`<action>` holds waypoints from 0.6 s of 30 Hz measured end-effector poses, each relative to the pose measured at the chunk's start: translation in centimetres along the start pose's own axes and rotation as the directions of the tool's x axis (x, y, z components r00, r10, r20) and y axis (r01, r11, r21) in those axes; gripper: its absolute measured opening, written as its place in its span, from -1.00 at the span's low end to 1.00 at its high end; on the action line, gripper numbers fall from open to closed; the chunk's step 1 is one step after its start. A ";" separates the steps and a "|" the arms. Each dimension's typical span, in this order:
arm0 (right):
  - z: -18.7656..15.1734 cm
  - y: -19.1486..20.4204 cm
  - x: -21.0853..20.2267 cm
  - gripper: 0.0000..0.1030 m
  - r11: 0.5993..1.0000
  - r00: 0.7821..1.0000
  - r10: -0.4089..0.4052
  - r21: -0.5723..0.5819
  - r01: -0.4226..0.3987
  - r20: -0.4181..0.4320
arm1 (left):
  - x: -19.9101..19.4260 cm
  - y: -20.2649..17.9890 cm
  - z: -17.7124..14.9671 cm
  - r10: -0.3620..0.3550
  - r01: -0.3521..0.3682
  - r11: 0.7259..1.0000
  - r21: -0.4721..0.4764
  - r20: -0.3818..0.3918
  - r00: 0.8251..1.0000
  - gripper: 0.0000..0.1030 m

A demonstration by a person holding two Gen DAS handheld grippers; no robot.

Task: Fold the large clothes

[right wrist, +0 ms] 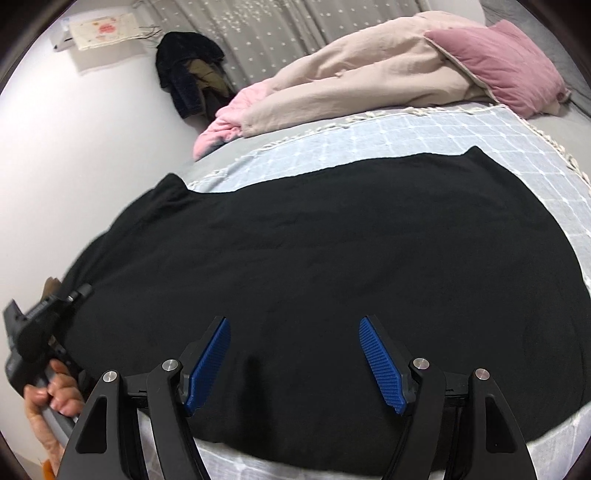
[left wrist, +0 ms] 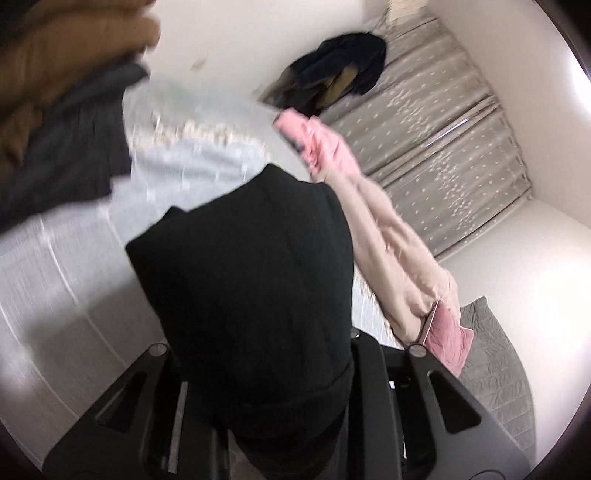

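Note:
A large black garment [right wrist: 314, 258] lies spread on the light blue checked bed cover [right wrist: 424, 129]. My right gripper [right wrist: 295, 358] is open, its blue pads [right wrist: 208, 362] just above the garment's near edge. In the left wrist view the black garment [left wrist: 251, 295] hangs bunched over my left gripper [left wrist: 266, 424] and hides its fingertips. The left gripper also shows in the right wrist view [right wrist: 40, 332] at the garment's left end, held by a hand.
A beige and pink duvet [right wrist: 351, 81] and a pink pillow [right wrist: 506, 62] lie at the bed's far side. Dark clothes [right wrist: 188, 74] hang by the grey curtain [right wrist: 295, 33]. Brown and grey clothes [left wrist: 55, 110] lie at the left wrist view's upper left.

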State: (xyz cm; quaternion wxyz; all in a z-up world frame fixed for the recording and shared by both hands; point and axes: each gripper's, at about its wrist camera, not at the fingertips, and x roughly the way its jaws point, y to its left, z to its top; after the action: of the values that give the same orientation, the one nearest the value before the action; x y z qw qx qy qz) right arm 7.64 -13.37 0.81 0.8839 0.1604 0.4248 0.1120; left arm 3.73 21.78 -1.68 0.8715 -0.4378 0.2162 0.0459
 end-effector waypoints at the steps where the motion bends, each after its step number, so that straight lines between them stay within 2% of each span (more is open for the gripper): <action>1: 0.0 0.4 0.3 0.30 1.000 1.000 0.007 -0.011 -0.007 -0.002 | -0.3 -0.4 0.4 0.002 -0.003 1.000 0.028 0.021 1.000 -0.53; 2: -0.1 0.8 0.5 0.24 1.000 1.000 0.013 -0.019 -0.013 -0.003 | -0.9 -0.7 0.4 0.001 -0.003 0.998 0.061 0.039 0.999 -0.53; 4: -0.1 1.3 1.0 -0.07 0.998 0.999 0.047 -0.029 -0.047 -0.014 | -1.5 -1.7 0.3 -0.010 0.002 0.990 0.139 0.060 0.998 -0.53; 6: -0.2 1.9 1.8 -0.30 0.993 0.992 0.116 -0.023 -0.117 -0.044 | -1.8 -2.3 -0.1 -0.024 0.011 0.981 0.196 0.067 0.997 -0.53; 7: -0.3 2.2 2.4 -0.35 0.987 0.985 0.159 -0.015 -0.161 -0.068 | -2.0 -2.6 -0.5 -0.033 0.016 0.975 0.222 0.072 0.997 -0.53; 10: -0.9 3.1 4.4 -0.39 0.975 0.965 0.222 0.004 -0.224 -0.141 | -2.7 -4.3 -1.0 -0.097 0.069 0.949 0.307 0.078 0.992 -0.53; 13: -1.8 3.4 7.1 -0.39 0.980 0.957 0.198 0.005 -0.201 -0.214 | -3.1 -6.0 -2.2 -0.166 0.137 0.921 0.365 0.051 0.985 -0.53; 18: -1.9 2.7 9.5 -0.39 0.967 0.936 0.253 0.034 -0.253 -0.243 | -2.7 -10.8 -5.9 -0.254 0.226 0.836 0.500 -0.012 0.967 -0.54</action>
State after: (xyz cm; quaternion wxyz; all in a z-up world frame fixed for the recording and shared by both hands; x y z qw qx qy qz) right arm 11.78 -7.32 -6.06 0.8027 0.1994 0.5066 0.2433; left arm 2.24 10.80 4.34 0.9591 -0.2207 0.1400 -0.1089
